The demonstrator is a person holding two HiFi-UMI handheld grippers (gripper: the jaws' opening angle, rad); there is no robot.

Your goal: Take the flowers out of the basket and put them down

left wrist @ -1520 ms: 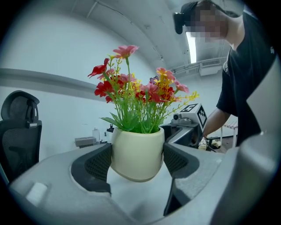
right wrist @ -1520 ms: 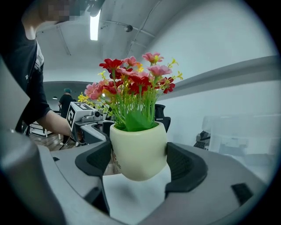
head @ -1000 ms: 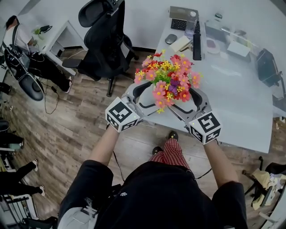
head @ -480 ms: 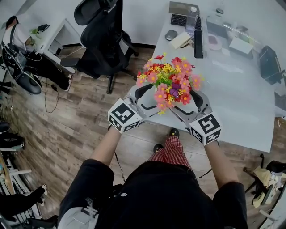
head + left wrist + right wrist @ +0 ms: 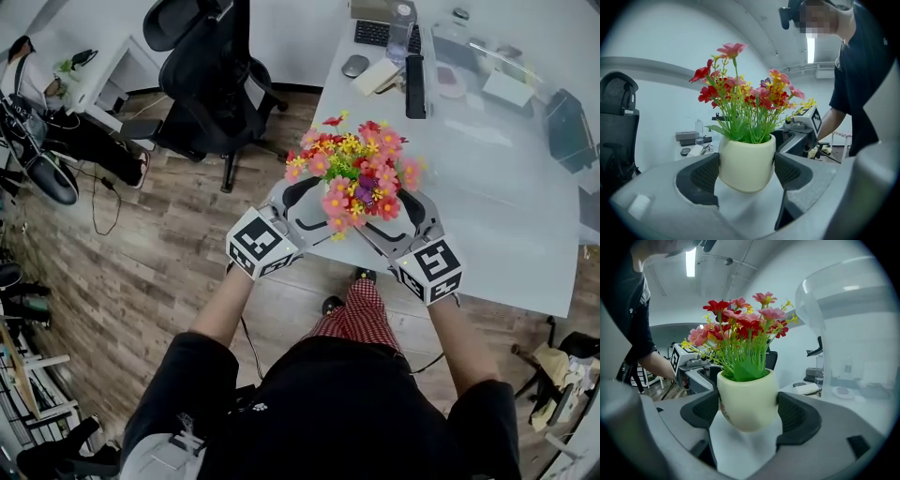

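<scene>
- Office chair [image 5: 211, 70]: black mesh back, on a wood-plank floor [image 5: 141, 253], well left of the grippers.
- Left gripper [image 5: 298, 208]: matte grey curved jaws, parted to pot width. Its black pads [image 5: 705, 174] have a dotted mesh texture and press both sides of the pot [image 5: 746, 161].
- The pot is cream, smooth and rounded, narrowing to the base. It is upright and off any surface.
- Flowers [image 5: 354, 173]: stiff plastic-looking stems and leaves with red, pink, yellow and a few purple blooms, rooted in the pot. They are held up in the air over the near left corner of the table [image 5: 506, 216].
- Right gripper [image 5: 405, 217]: same build, also clamped on the pot from the opposite side, jaws parted just as wide.
- Table: pale, smooth top. A keyboard [image 5: 375, 33] sits at the far end.
- Head view: the blooms hide most of the pot, and both black-and-white marker cubes show.
- Gripper views: these show the pot wall and the pad contact. Only the right gripper view shows reddish print low on the pot, too small to read. Each one shows the other gripper behind the pot.
</scene>
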